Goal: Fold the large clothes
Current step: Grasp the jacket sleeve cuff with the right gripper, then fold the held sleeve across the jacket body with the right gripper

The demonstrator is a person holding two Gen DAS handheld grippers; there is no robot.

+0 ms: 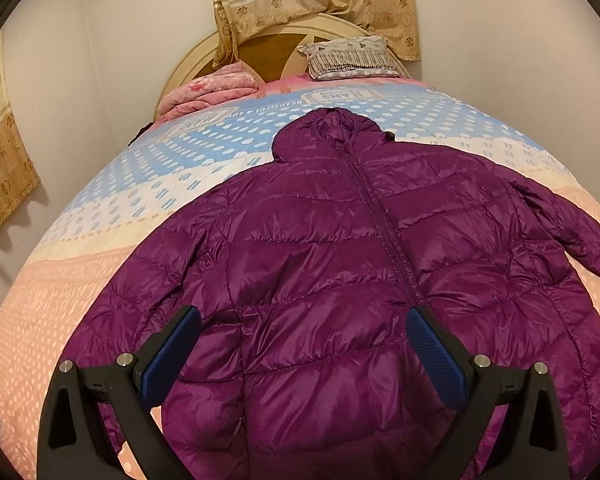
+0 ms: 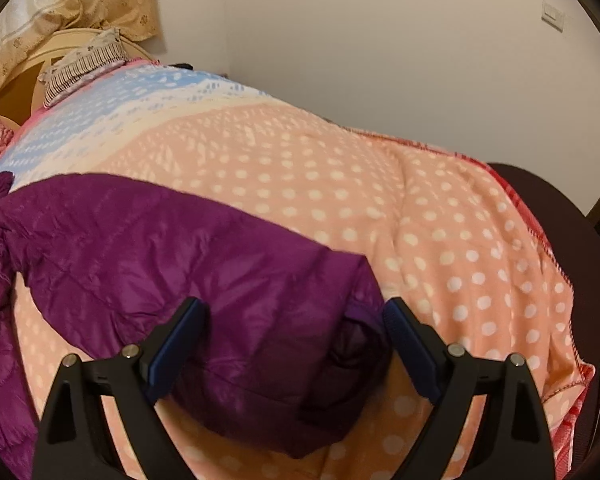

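A purple hooded puffer jacket (image 1: 340, 260) lies flat and zipped, face up, on the bed, hood toward the headboard, both sleeves spread out. My left gripper (image 1: 300, 316) is open above the jacket's lower body, left of the zipper. In the right wrist view the jacket's right sleeve (image 2: 180, 248) stretches across the blanket, its cuff (image 2: 356, 344) lying between the fingers. My right gripper (image 2: 294, 308) is open, its jaws either side of the sleeve end, holding nothing.
The bed is covered with a dotted blanket (image 1: 100, 216), pink near me and blue toward the headboard (image 1: 188, 64). A patterned pillow (image 1: 352, 58) and folded pink quilt (image 1: 212, 90) lie at the head. The blanket's right edge (image 2: 556, 264) drops off beside a dark chair.
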